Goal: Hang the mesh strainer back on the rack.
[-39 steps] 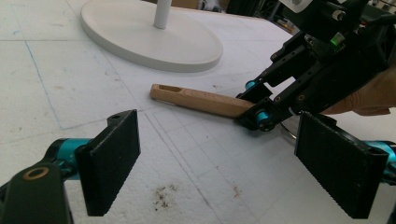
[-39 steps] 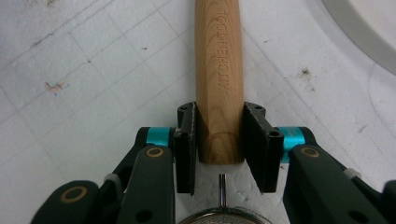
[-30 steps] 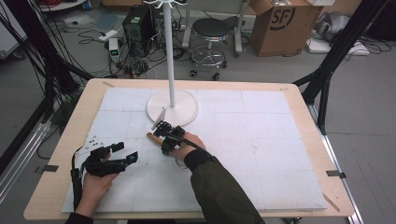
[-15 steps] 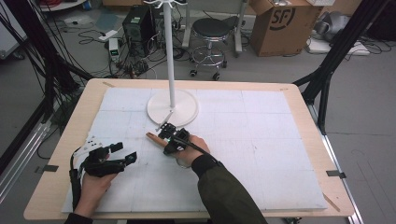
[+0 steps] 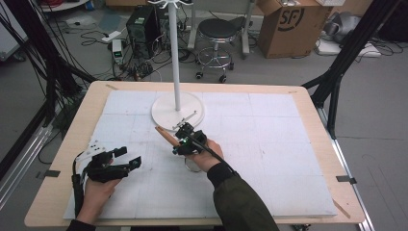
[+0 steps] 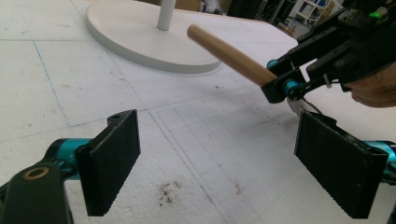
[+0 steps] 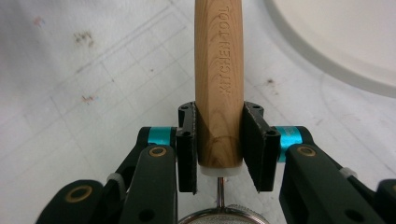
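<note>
Nearest, the left gripper [image 5: 126,161] rests low over the counter [image 5: 269,144], jaws apart and empty. Beyond it the right gripper [image 5: 182,138] is clamped on the wooden handle [image 7: 218,88] of what looks like a small strainer, lifted clear. Hanging it on the white stand [image 5: 177,103] probably remains

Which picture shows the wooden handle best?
The right gripper view: the wooden handle sits up close between the right tool, with "KITCHEN TOOL" readable on it. The left gripper view shows it from the side, sticking out slanted toward the white stand base. The high view shows it small.
</note>
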`<action>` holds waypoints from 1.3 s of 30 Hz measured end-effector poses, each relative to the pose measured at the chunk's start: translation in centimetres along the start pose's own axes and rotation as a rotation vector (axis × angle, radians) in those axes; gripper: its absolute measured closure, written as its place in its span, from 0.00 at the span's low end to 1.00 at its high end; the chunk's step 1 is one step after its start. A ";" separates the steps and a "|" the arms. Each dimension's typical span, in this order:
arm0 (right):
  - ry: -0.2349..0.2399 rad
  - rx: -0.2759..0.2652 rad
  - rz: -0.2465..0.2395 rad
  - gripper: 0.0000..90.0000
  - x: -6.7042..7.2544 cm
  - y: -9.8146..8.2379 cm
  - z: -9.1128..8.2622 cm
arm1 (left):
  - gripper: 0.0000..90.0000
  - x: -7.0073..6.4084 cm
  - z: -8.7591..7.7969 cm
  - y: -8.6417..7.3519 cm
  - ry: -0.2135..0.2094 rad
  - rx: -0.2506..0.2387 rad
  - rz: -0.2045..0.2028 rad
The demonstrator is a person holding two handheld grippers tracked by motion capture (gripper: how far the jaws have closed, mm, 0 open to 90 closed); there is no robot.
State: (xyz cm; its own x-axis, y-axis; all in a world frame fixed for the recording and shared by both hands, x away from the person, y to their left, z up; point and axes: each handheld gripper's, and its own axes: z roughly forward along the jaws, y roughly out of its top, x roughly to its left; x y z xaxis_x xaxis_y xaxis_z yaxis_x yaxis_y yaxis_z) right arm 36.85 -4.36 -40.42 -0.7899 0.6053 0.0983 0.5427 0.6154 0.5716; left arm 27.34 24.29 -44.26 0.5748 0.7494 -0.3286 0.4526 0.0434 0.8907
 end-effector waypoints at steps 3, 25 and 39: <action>-0.003 -0.044 0.016 0.77 -0.5 0.0 -1.1 | 0.17 0.0 0.0 0.0 0.000 0.000 0.000; 0.059 -0.420 0.209 0.77 -4.2 0.3 -6.9 | 0.17 0.0 0.0 0.0 0.003 0.003 -0.002; 0.080 -0.654 0.243 0.77 -4.4 2.6 -10.2 | 0.17 0.0 0.0 0.0 -0.008 -0.007 -0.004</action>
State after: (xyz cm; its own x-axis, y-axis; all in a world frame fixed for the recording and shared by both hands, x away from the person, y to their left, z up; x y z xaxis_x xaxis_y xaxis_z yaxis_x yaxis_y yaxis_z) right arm 38.82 -10.52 -31.06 -0.7002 0.6330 0.3302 0.4430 0.0225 0.8962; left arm 27.34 24.31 -44.26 0.5781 0.7441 -0.3347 0.4502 0.0512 0.8914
